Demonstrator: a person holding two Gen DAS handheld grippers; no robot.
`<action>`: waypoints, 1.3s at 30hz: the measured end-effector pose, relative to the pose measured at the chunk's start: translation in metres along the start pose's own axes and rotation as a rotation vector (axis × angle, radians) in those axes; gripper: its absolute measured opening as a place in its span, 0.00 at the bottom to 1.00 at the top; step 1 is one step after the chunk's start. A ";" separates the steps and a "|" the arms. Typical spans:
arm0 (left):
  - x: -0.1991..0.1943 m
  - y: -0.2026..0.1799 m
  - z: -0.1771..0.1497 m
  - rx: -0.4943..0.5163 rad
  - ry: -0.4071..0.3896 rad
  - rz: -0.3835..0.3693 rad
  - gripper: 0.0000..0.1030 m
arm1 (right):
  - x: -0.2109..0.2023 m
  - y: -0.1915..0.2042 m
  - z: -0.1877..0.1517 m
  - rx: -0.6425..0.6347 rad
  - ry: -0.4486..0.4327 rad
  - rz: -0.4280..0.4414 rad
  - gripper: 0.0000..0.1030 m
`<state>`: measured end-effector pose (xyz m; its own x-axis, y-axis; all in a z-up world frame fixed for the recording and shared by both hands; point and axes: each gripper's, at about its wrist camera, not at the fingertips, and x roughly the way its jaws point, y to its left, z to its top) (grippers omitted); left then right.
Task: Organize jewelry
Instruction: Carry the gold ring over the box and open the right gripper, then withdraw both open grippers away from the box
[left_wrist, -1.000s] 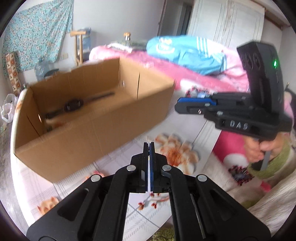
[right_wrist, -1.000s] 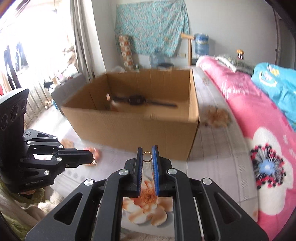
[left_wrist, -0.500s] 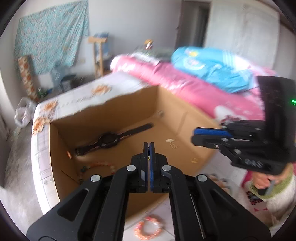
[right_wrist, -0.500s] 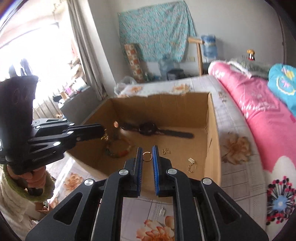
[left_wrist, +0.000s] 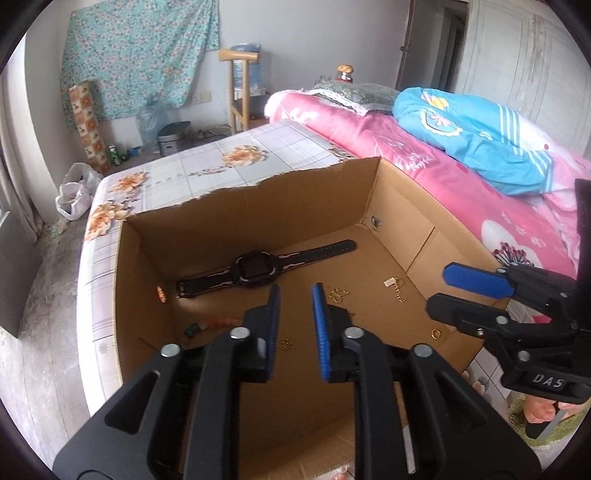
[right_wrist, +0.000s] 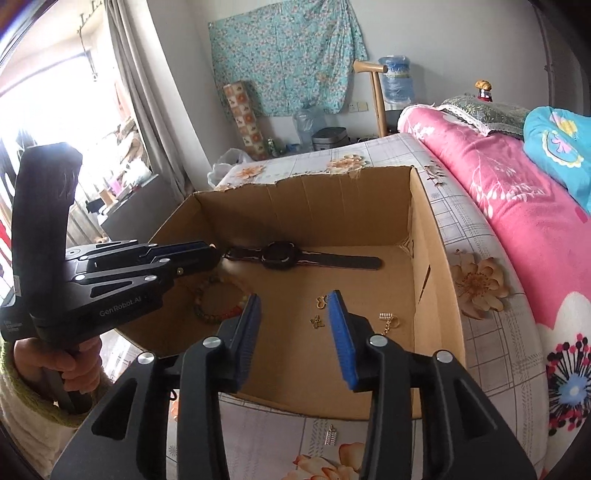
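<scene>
An open cardboard box (left_wrist: 406, 206) sits on the flowered bed sheet. On its floor lie a black watch (left_wrist: 255, 267), a bead bracelet (right_wrist: 214, 299), gold charms (right_wrist: 320, 301), a gold chain clasp (left_wrist: 393, 286), a gold ring (left_wrist: 436, 333) and a small gold piece (left_wrist: 285, 343). My left gripper (left_wrist: 295, 295) hangs over the box with its jaws opening and nothing between them; the small gold piece lies just below. My right gripper (right_wrist: 294, 299), seen from the side as right gripper (left_wrist: 439, 290), is also opening and empty above the box's near edge.
A small silver clasp (right_wrist: 331, 435) lies on the sheet in front of the box. A pink quilt (right_wrist: 517, 206) and a blue bundle (left_wrist: 480, 140) run along the right. A person's hand (right_wrist: 62, 362) holds the left gripper's handle. A floor with bags and bottles lies beyond.
Both grippers moved from in front of the box to above it and went from shut to open. The gold ring left the right jaws; the small gold piece left the left jaws.
</scene>
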<state>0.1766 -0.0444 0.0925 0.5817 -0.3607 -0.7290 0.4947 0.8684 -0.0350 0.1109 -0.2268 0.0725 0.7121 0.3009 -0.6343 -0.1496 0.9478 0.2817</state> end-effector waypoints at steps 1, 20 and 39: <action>-0.002 0.000 -0.001 -0.002 -0.006 0.006 0.22 | -0.002 0.000 0.000 0.001 -0.005 0.000 0.40; -0.070 -0.015 -0.018 -0.059 -0.107 0.046 0.70 | -0.055 0.000 0.000 0.045 -0.108 0.082 0.70; -0.100 -0.022 -0.036 -0.050 -0.152 0.058 0.81 | -0.084 0.014 -0.003 0.020 -0.143 0.122 0.78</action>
<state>0.0843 -0.0150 0.1415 0.7010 -0.3533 -0.6195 0.4266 0.9039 -0.0327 0.0473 -0.2383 0.1277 0.7802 0.3936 -0.4862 -0.2279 0.9027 0.3650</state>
